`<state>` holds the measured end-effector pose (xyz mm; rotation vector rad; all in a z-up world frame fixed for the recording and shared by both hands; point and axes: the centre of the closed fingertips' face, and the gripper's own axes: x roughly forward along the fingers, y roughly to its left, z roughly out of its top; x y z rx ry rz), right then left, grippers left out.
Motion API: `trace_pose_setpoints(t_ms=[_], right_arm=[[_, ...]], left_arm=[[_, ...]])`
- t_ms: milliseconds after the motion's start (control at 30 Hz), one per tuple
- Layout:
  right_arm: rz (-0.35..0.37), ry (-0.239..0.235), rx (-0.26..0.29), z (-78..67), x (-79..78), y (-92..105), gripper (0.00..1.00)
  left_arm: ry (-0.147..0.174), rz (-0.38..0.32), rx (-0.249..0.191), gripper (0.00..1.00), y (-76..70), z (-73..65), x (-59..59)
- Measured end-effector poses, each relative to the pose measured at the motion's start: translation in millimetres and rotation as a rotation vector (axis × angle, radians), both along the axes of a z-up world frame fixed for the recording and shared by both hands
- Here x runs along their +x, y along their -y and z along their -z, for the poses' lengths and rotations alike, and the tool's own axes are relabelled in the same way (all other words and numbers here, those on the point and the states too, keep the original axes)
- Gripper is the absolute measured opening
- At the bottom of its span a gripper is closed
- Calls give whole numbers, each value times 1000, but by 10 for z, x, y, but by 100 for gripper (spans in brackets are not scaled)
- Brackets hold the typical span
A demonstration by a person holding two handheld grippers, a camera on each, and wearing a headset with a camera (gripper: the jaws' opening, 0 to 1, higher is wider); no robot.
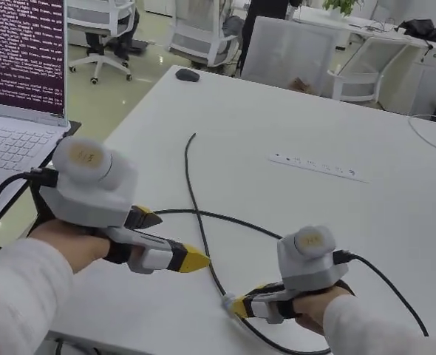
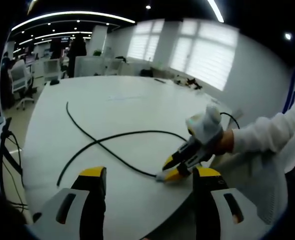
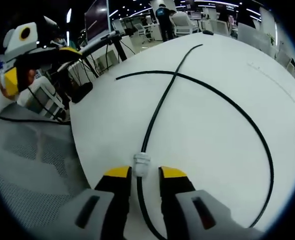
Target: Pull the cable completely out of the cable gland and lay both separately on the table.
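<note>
R gripper [image 3: 146, 172] fingers narrowed round the white cable gland [image 3: 141, 163] low over the tabletop [image 3: 202, 140], black cable [image 3: 174, 75] threaded thru it; can't tell if clamped. L gripper [image 2: 150, 172] fingers wide open, empty.

No text, label or number is legible. Dark purple laptop screen [image 1: 22, 52], upper left of the head view: rows of pale lettering, too small and blurred to read. Long flat white strip [image 1: 318, 166], right of centre in the head view: a row of small dark marks, too small to make out.
</note>
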<state>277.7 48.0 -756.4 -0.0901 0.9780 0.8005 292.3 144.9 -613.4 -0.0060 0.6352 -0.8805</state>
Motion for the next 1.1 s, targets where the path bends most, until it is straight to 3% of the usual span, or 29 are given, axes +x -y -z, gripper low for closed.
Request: trace_pose_setpoints(t_ms=[67,100,133,233,300,900,1033,1100], right_arm=[[8,-12,0,43,-12,-9,23],[-7,22,33,23,36,-56,21],[22,-8,21,49,10,-26,20],[27,-4,27,44,17,-43,19],[22,9,12,50,9,-33,15],[-122,129,-128,74,-50,-46,15],[-125,74,-163,76,-96,-5,14],[-170,109,-186,47,-99,39,14]], left_arm=[[1,-18,-8,71,-37,-12,18],[-2,-24,-16,71,-48,-16,24],[-4,-27,-19,71,-48,-17,25],[-9,-19,-12,70,-30,-1,16],[-5,-7,1,70,-11,14,-4],[4,25,7,69,46,14,-47],[18,36,0,69,73,-18,-49],[35,40,-22,69,99,-67,-49]])
